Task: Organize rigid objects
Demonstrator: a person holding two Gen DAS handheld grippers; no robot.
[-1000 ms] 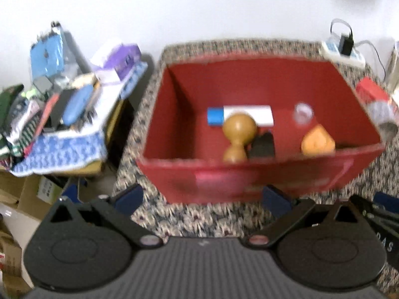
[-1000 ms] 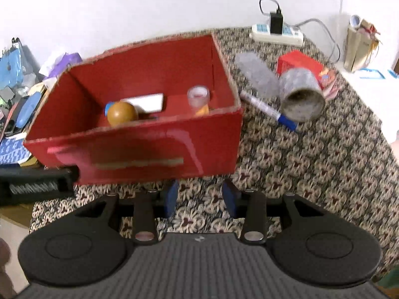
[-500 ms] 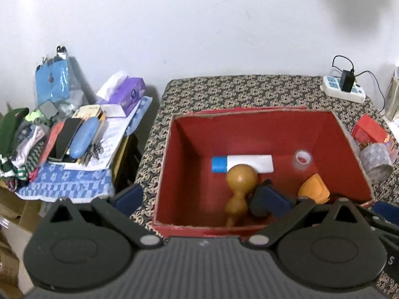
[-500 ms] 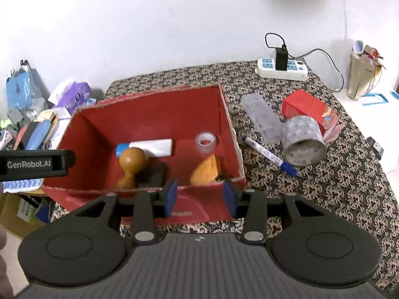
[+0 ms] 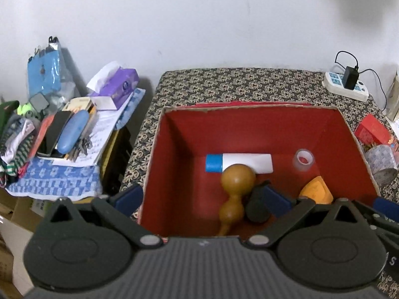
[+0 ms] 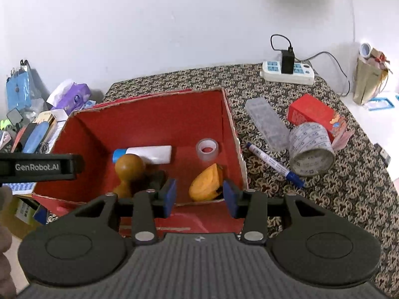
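Five things lie in the red box (image 5: 174, 149) in the left wrist view: a white tube (image 5: 239, 162), a wooden gourd (image 5: 235, 191), a black object (image 5: 256, 206), a small tape ring (image 5: 303, 160) and an orange piece (image 5: 316, 193). The left gripper (image 5: 202, 199) is spread wide, one finger outside the box's left wall.

In the right wrist view, the right gripper (image 6: 199, 196) (released, holding nothing) hangs over the box's near right corner. A marker (image 6: 274, 165), a large tape roll (image 6: 311, 149) and a clear case (image 6: 266, 123) lie on the desk (image 6: 336, 199) right of the box.
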